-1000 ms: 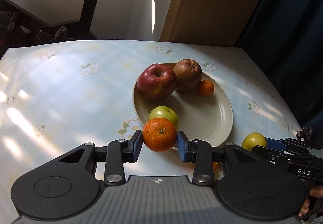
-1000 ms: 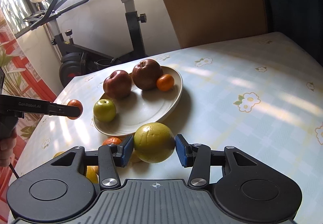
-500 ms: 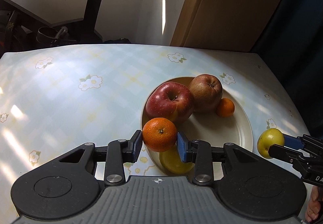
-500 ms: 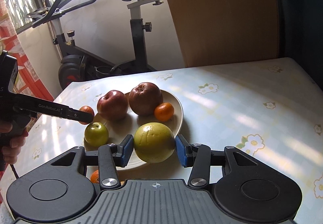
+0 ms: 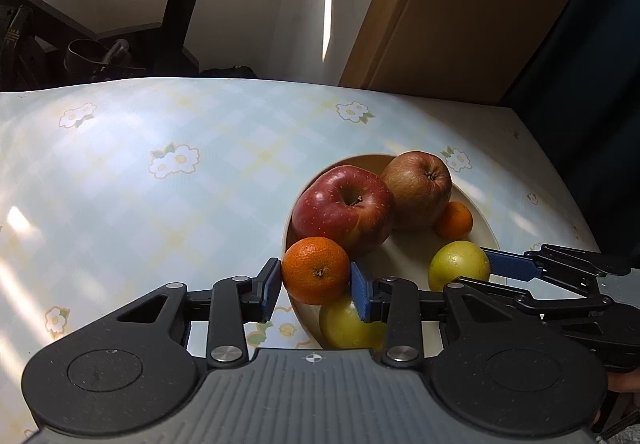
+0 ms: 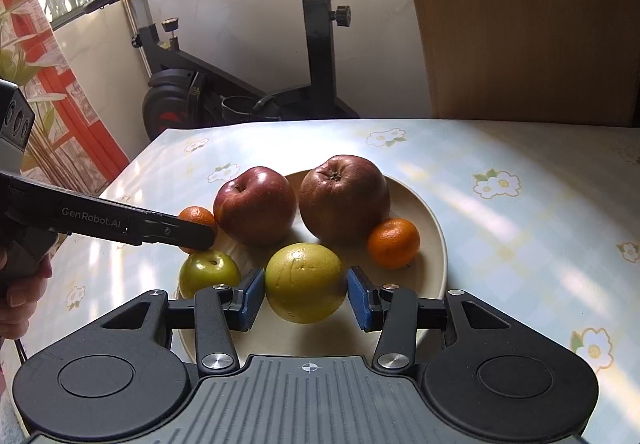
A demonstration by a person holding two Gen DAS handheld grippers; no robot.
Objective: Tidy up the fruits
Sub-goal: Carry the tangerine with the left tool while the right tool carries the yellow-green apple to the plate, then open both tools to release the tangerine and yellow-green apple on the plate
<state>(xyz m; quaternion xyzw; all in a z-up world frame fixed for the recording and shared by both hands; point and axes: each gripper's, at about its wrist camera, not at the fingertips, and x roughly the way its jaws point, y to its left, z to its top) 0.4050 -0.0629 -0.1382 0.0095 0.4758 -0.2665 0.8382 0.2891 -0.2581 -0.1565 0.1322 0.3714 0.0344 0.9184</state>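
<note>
The left gripper (image 5: 315, 286) has its blue-padded jaws closed on a tangerine (image 5: 316, 270), both pads pressed to its sides, and holds it above the near-left rim of the cream plate (image 6: 432, 240), just in front of the red apple (image 5: 343, 208). The right gripper (image 6: 306, 298) has its jaws clamped on a larger yellow-green citrus fruit (image 6: 305, 282), held over the front part of the plate. On the plate lie the red apple and a brownish, wrinkled apple (image 6: 344, 199) side by side and touching, with a small tangerine (image 6: 394, 243) at the right foot of the brownish apple, and a small green apple (image 6: 209, 272) near the plate's front-left edge, just left of the held citrus. From the right wrist view, the left gripper's dark finger crosses in front of its tangerine, with part of a person's hand (image 6: 18, 296) at the left edge. The plate sits on a desk (image 5: 160, 203) covered in a pale blue checked cloth with white flowers; an exercise bike (image 6: 256, 55) stands behind it
</note>
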